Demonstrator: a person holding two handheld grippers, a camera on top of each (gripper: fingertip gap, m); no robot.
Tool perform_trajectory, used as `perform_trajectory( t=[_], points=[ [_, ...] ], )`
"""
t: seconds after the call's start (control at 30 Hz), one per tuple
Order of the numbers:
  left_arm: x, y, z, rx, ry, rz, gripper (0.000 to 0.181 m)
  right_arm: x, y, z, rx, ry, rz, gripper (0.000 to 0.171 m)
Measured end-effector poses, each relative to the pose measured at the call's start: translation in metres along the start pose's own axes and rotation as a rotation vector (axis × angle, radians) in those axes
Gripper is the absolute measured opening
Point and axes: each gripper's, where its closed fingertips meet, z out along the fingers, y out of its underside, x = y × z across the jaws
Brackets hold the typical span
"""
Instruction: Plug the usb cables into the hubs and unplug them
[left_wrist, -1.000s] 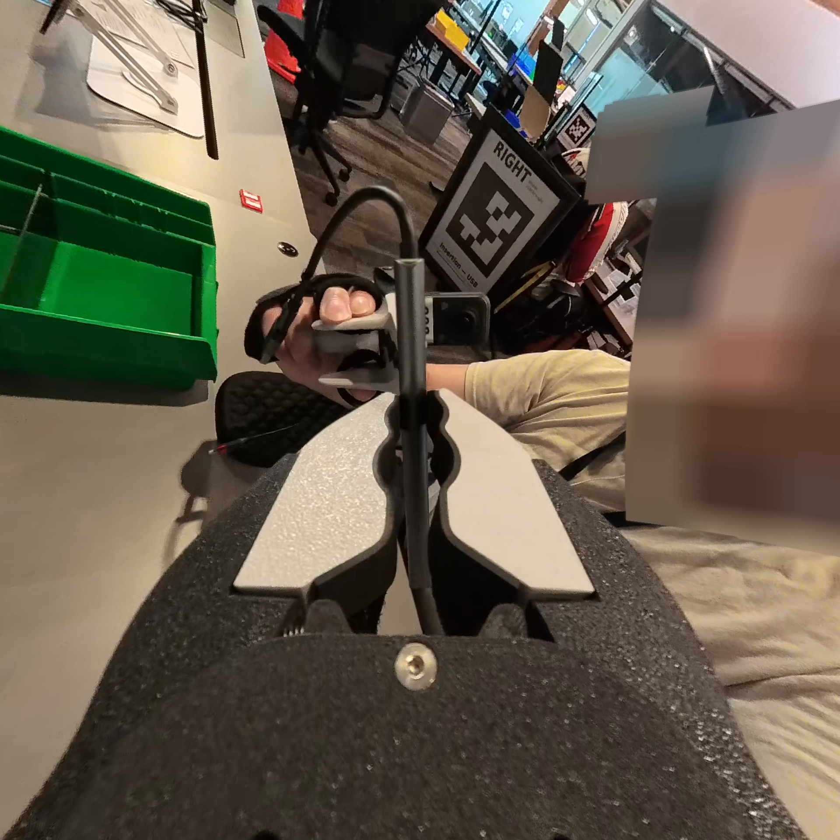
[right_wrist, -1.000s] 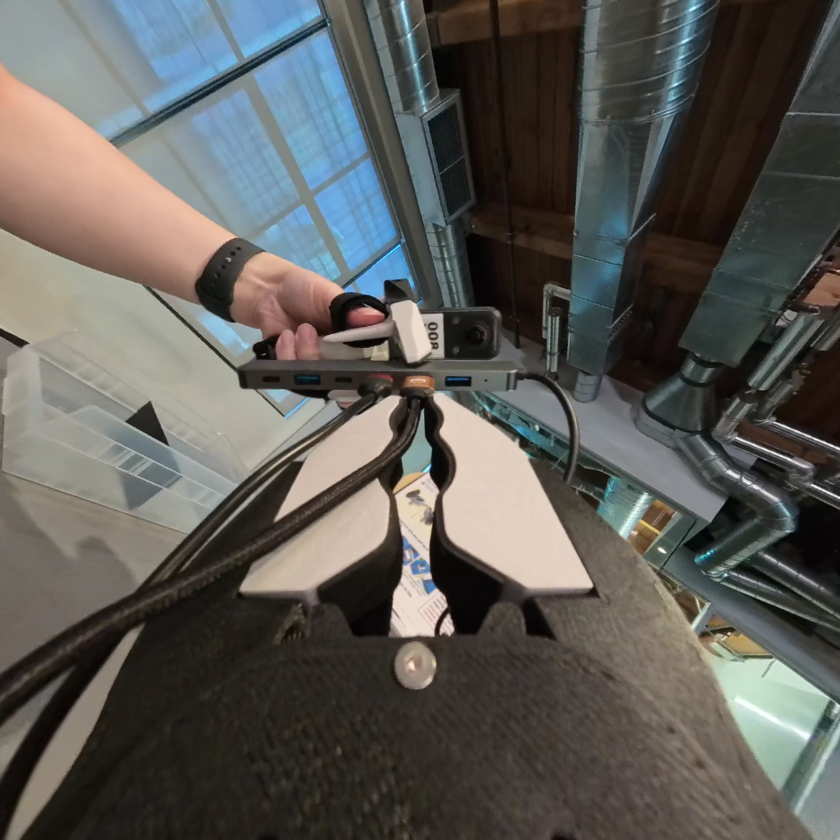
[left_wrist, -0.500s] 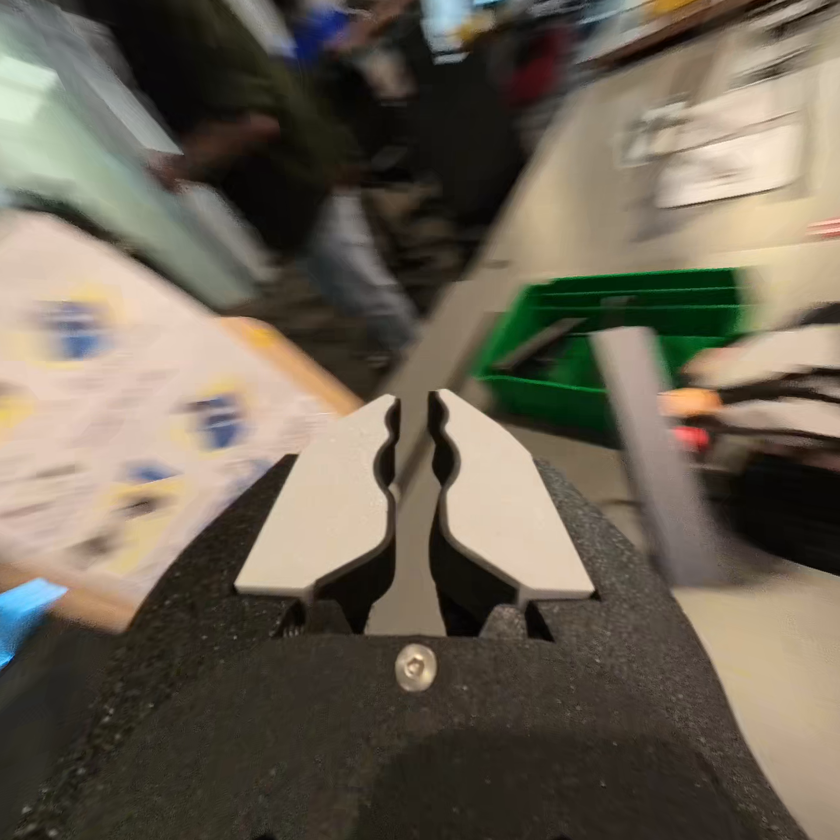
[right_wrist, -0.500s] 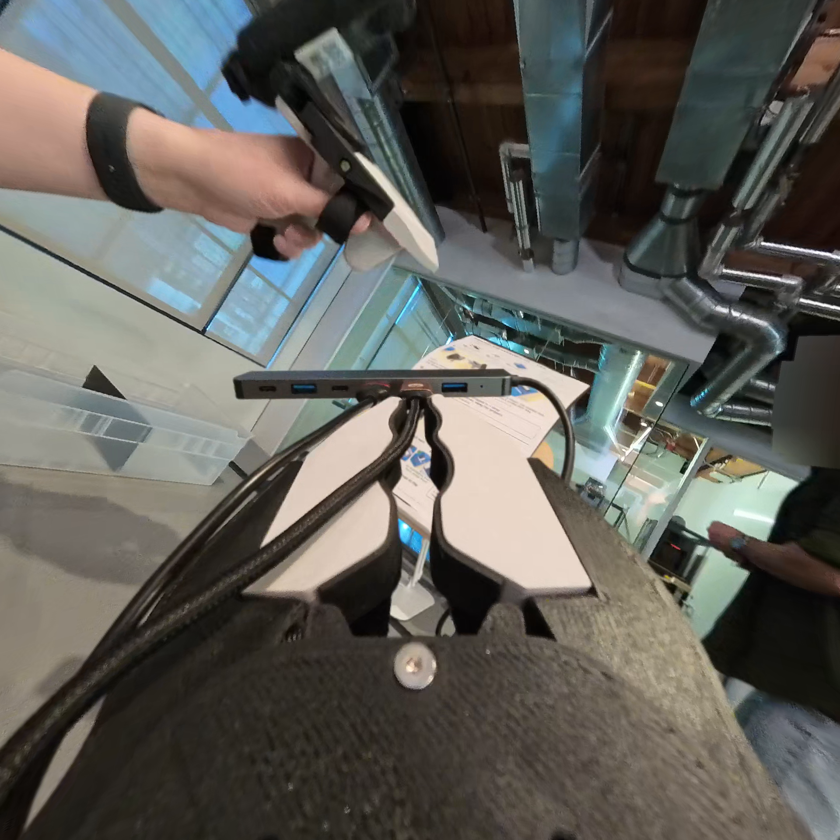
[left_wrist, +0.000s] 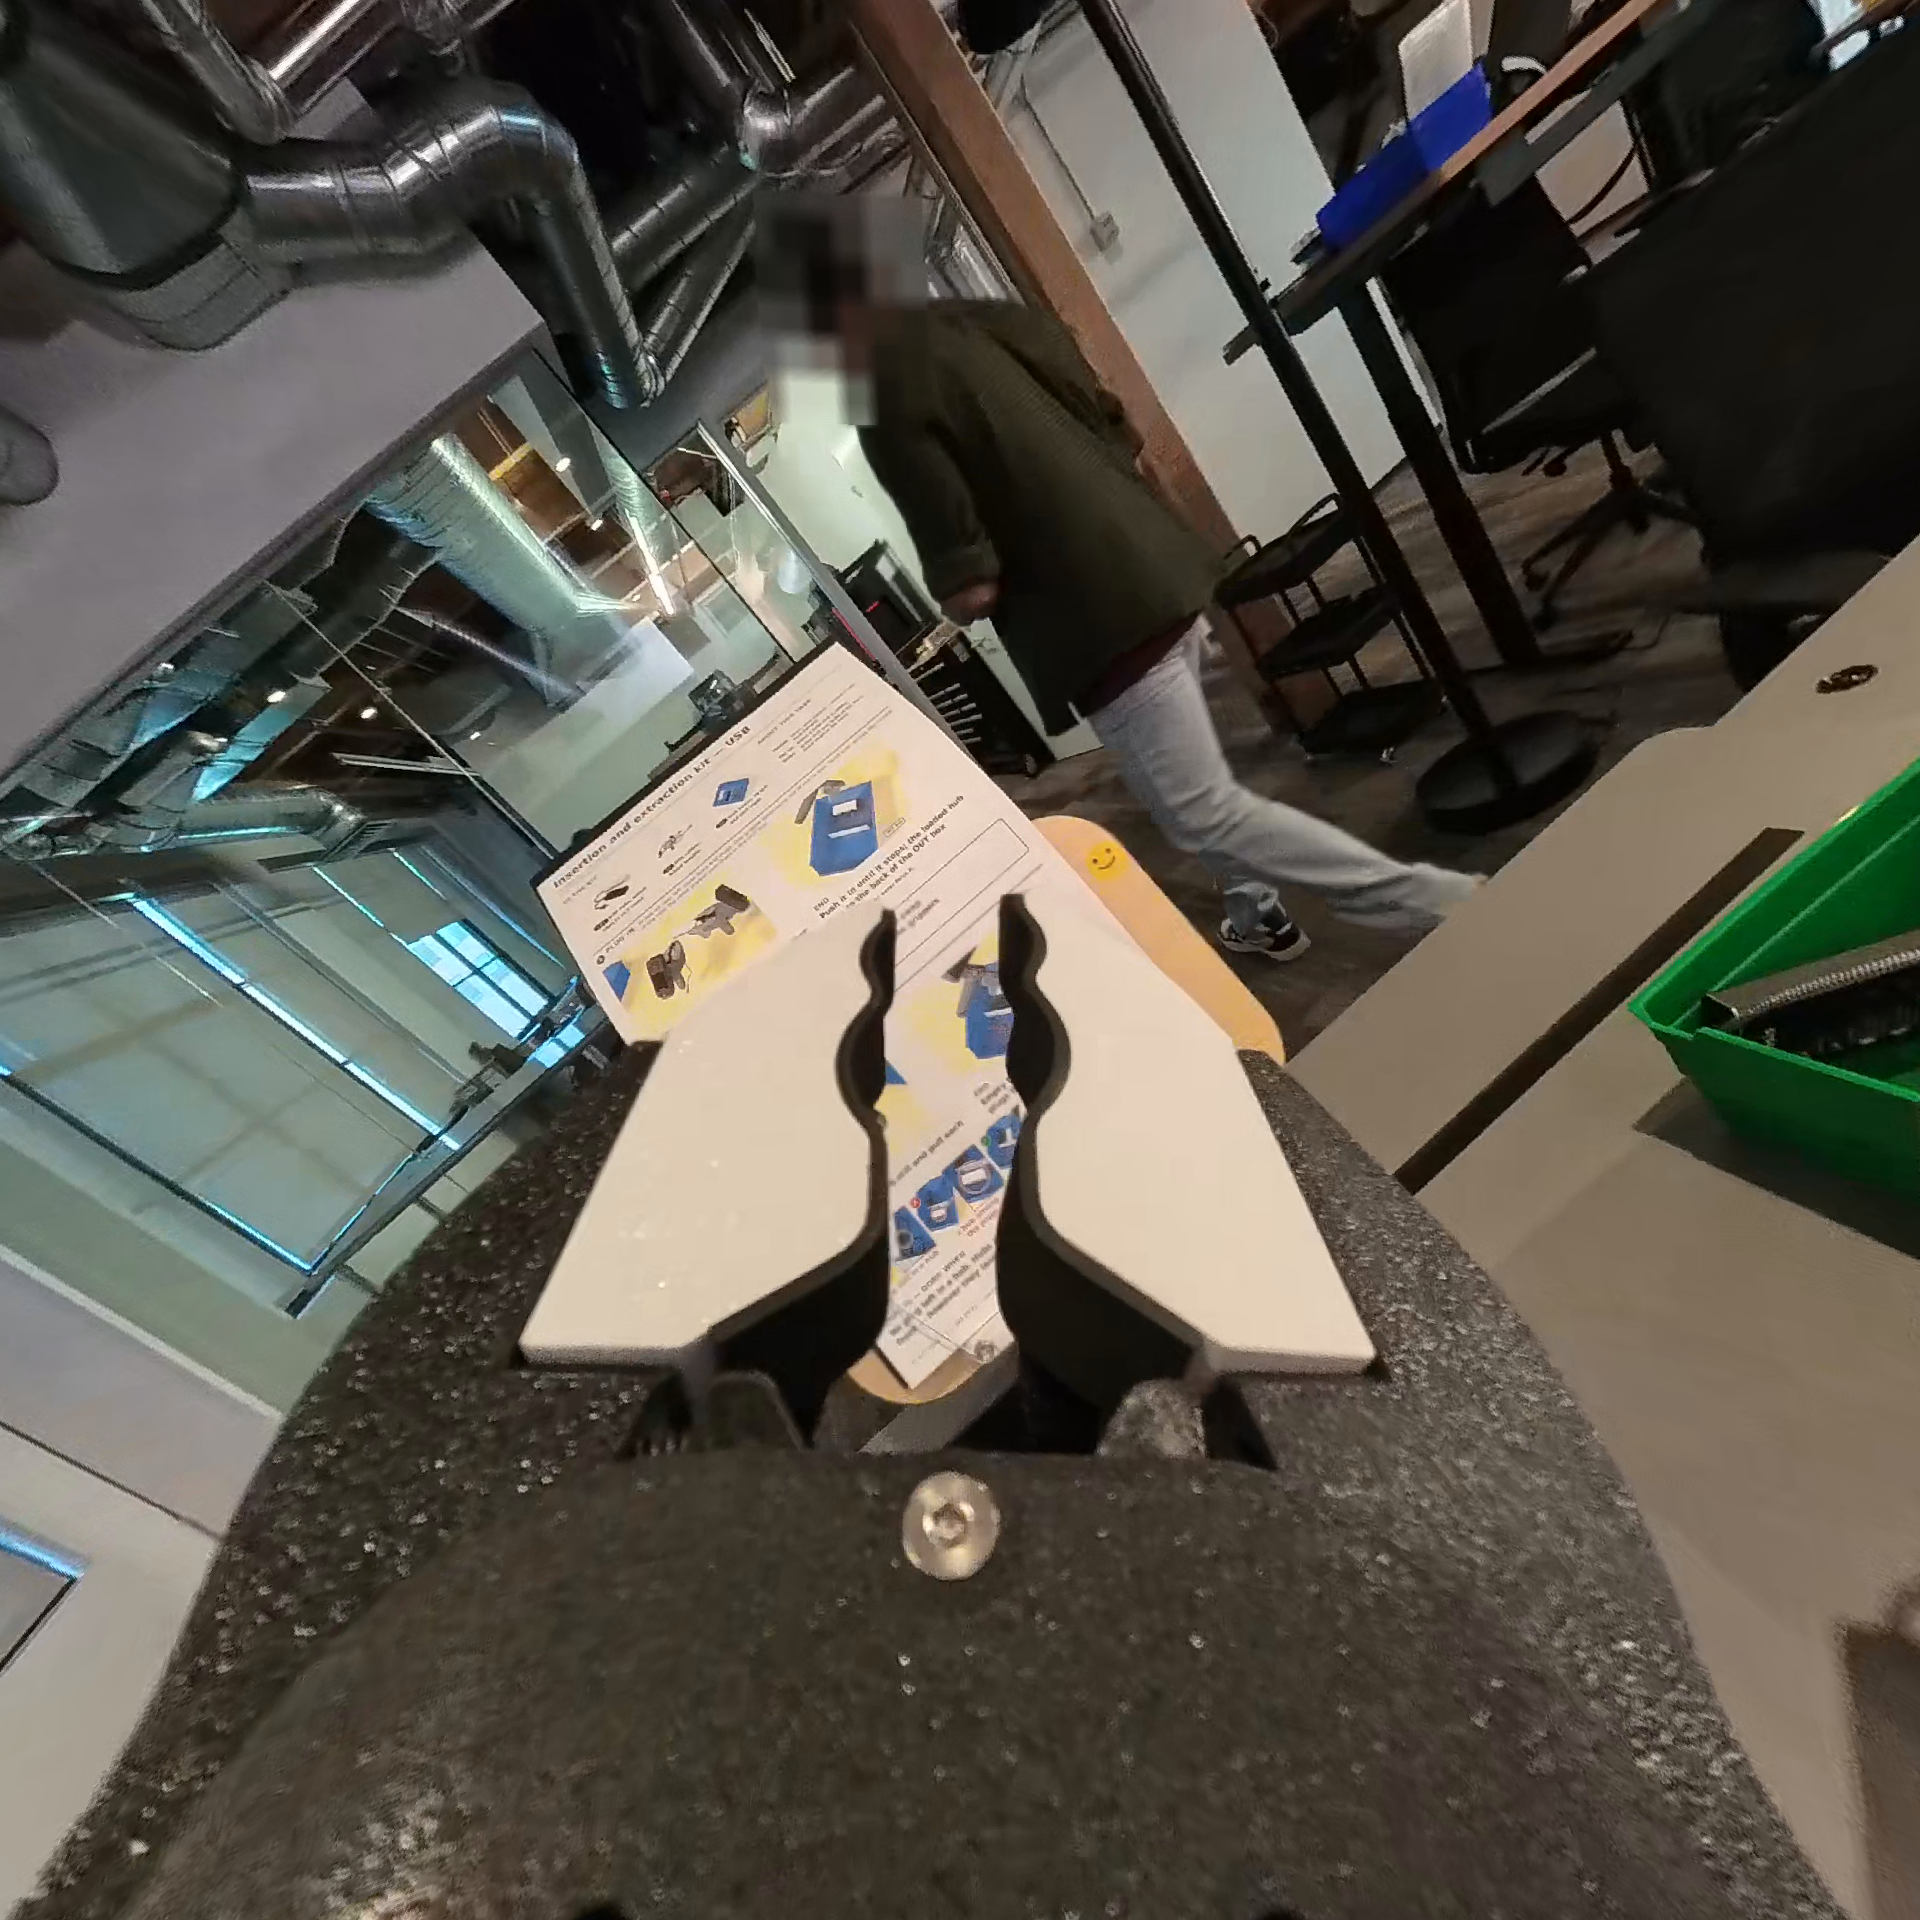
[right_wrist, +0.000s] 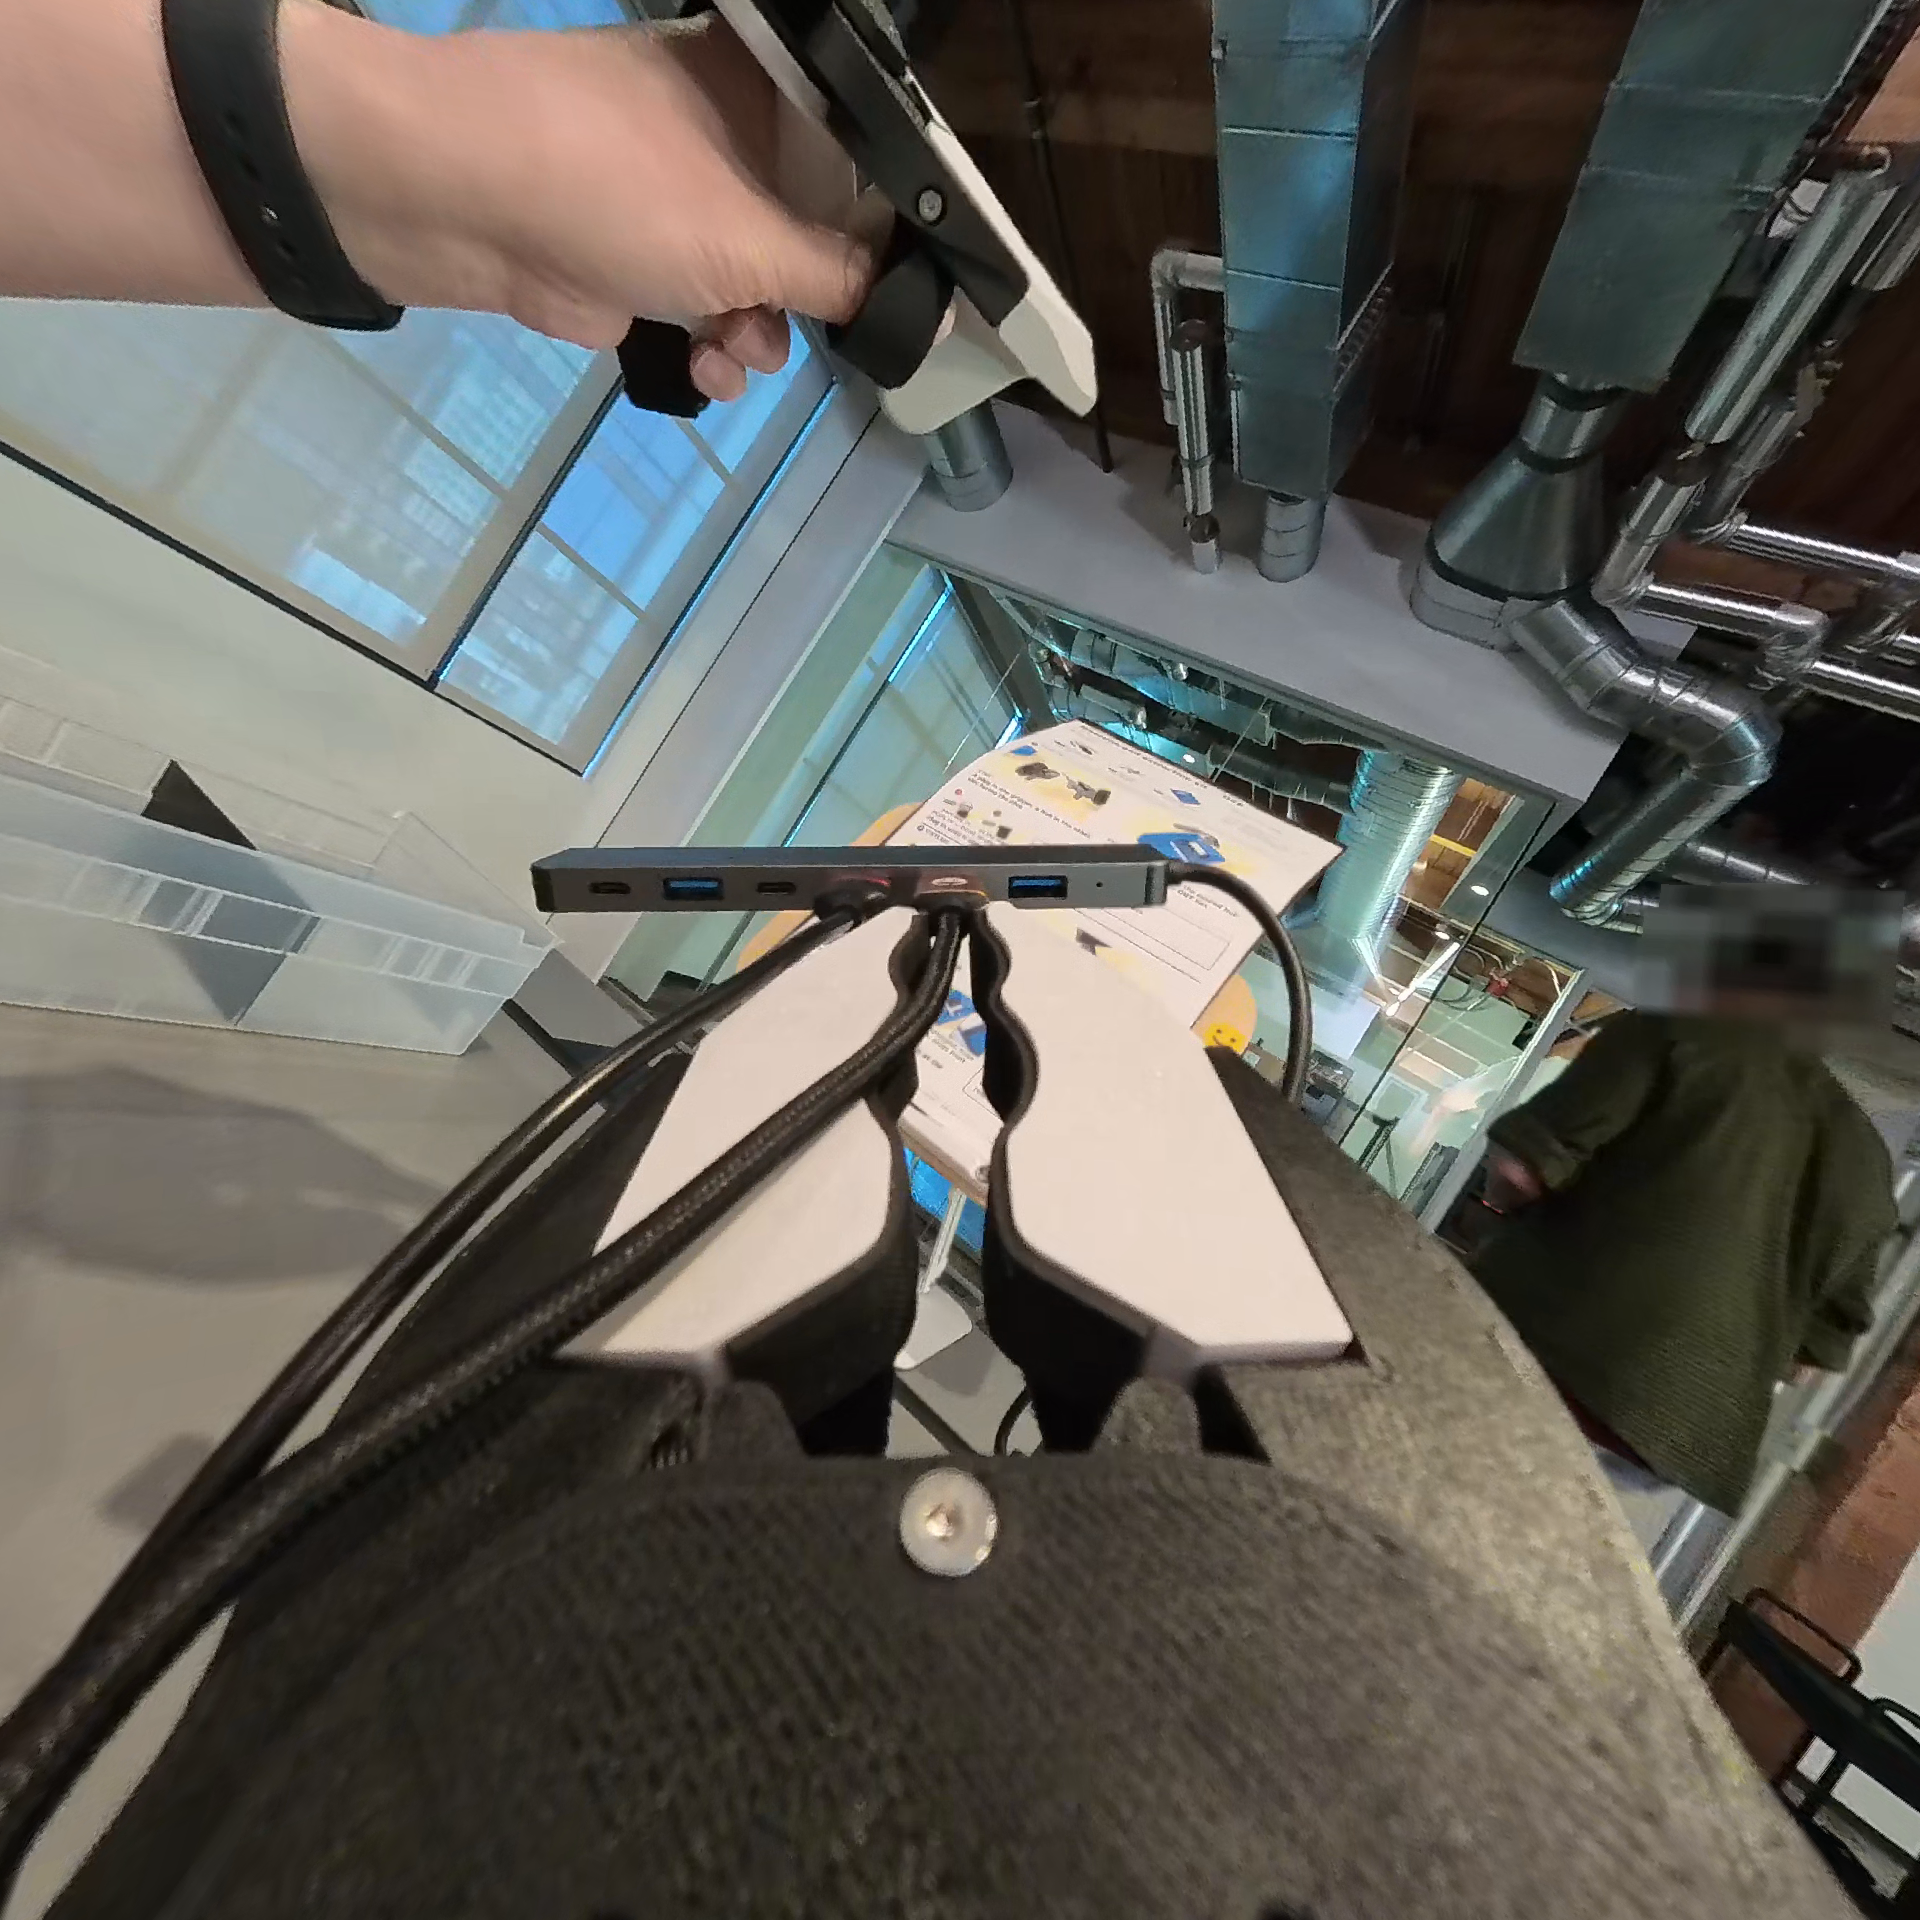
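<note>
Braided cable (right_wrist: 727, 1174) plugged into the hub (right_wrist: 852, 878) at frame centre is pinched by the right gripper (right_wrist: 948, 935), while the left gripper (left_wrist: 945, 920) is held slightly parted and empty.

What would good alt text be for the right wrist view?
The right gripper pinches a braided cable plugged into a slim grey USB hub hanging in the air, a second black cable plugged in beside it. Above, a hand holds the left gripper clear of the hub.
</note>
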Motion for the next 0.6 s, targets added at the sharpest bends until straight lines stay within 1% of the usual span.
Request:
perform_trajectory(
  t=[0.3, 0.47, 0.53, 0.6],
  points=[
    [-0.002, -0.003, -0.005, -0.004, -0.012, 0.022, 0.021, 0.002, -0.004, 0.000, 0.012, 0.011, -0.001, 0.008],
    [0.005, -0.002, -0.004, -0.015, 0.012, 0.023, 0.022, 0.005, -0.004, -0.002, 0.013, 0.022, -0.001, 0.008],
    [0.014, 0.006, -0.004, -0.036, 0.074, -0.009, 0.031, 0.011, -0.003, -0.002, 0.002, 0.061, -0.003, 0.008],
    [0.038, 0.019, -0.013, -0.058, 0.247, -0.160, 0.054, 0.027, -0.008, -0.002, -0.003, 0.154, 0.012, 0.008]
  ],
)
